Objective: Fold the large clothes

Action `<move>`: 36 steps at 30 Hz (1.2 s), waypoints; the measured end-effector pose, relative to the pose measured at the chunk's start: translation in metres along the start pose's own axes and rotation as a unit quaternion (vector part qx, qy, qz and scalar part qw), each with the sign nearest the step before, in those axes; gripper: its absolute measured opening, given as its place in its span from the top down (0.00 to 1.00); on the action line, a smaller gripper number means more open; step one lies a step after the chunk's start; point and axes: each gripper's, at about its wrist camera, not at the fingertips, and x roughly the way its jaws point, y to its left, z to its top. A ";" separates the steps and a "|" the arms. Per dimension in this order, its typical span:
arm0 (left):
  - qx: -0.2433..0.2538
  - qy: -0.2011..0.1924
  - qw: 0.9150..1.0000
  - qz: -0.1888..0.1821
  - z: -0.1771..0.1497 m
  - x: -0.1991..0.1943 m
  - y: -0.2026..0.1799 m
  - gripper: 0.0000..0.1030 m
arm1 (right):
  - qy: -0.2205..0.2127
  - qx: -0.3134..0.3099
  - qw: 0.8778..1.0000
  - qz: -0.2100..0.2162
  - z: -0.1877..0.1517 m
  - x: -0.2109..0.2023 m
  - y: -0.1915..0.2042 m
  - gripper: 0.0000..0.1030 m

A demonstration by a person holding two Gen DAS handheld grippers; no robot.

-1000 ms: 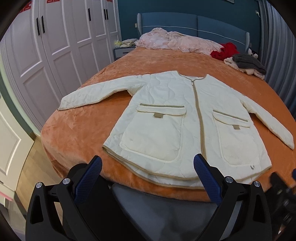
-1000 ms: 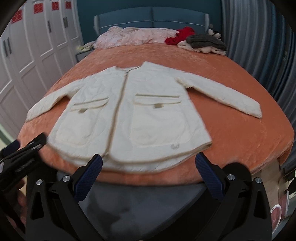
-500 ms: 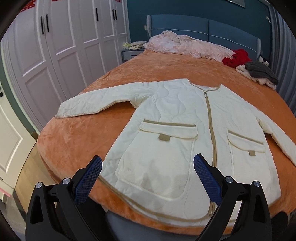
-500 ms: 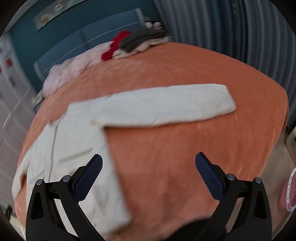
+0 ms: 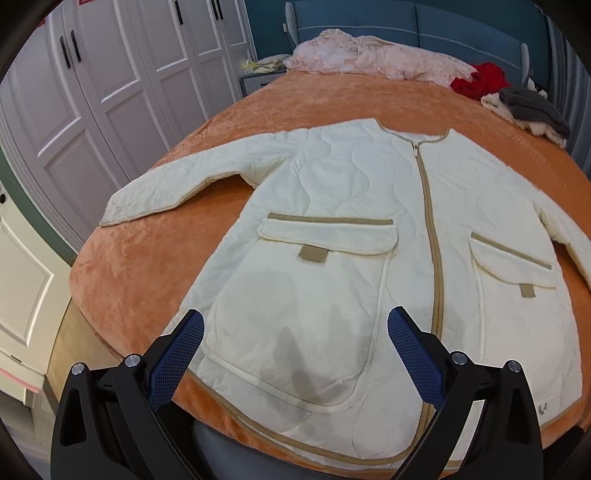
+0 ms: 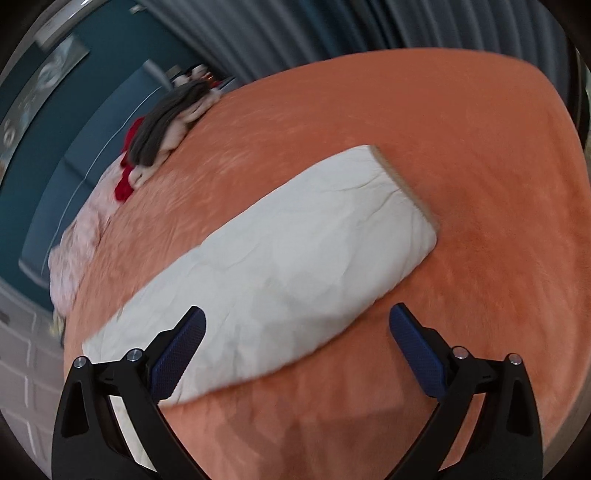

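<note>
Jacket: a cream quilted jacket [image 5: 332, 229] lies flat, front up and zipped, on an orange bedspread [image 5: 147, 266], its hem at the near edge of the bed.
Left gripper: the left gripper [image 5: 295, 354] hovers over the lower left pocket, blue pads [image 5: 177, 354] wide apart, nothing between them.
Right gripper: the right gripper [image 6: 297, 350] hangs over one sleeve [image 6: 277, 266]; its jaws are closing but well apart, not touching the cloth.
Only in the left view: the whole jacket body, both flap pockets, tan zip, the other sleeve stretched toward white wardrobe doors [image 5: 110, 92], a pink heap [image 5: 369, 59] by the blue headboard.
Only in the right view: the sleeve's tan-edged cuff [image 6: 406, 188] close up, and grey curtains [image 6: 332, 29] behind the bed.
In both: a grey and red clothes pile [image 5: 517, 99] at the far corner.
Cut off: the left view loses that sleeve at its right edge.
Hard to make out: the right view is tilted and blurred; quilting detail is lost.
</note>
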 end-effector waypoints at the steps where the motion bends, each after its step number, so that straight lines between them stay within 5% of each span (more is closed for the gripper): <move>1: 0.002 0.002 1.000 0.000 -0.001 0.002 -0.001 0.05 | 0.003 0.010 1.000 -0.001 0.002 0.005 -0.002 0.30; 3: 0.008 0.006 1.000 0.000 -0.002 0.006 -0.003 0.05 | 0.004 0.031 1.000 -0.001 0.005 0.015 -0.007 0.40; 7: 0.014 0.014 1.000 0.001 -0.003 0.013 -0.003 0.05 | -0.008 0.044 0.999 0.007 0.013 0.018 -0.003 0.78; 9: 0.013 0.020 1.000 0.007 -0.002 0.018 0.000 0.05 | -0.021 0.037 0.999 0.024 0.019 0.010 0.010 0.85; 13: 0.000 0.023 1.000 0.015 -0.001 0.025 0.010 0.05 | -0.069 -0.026 0.995 0.073 0.033 -0.028 0.074 0.88; 18: -0.022 0.024 0.999 0.022 0.001 0.031 0.028 0.05 | -0.102 -0.147 0.967 0.180 0.012 -0.090 0.196 0.89; 26: -0.066 0.032 0.997 0.025 -0.001 0.043 0.063 0.05 | -0.028 -0.369 0.868 0.331 -0.150 -0.133 0.388 0.89; 31: -0.090 0.036 0.995 0.020 0.000 0.052 0.087 0.05 | 0.060 -0.442 0.827 0.343 -0.273 -0.110 0.434 0.89; 36: -0.112 0.038 0.993 0.006 0.005 0.063 0.109 0.05 | 0.139 -0.509 0.793 0.305 -0.379 -0.068 0.439 0.85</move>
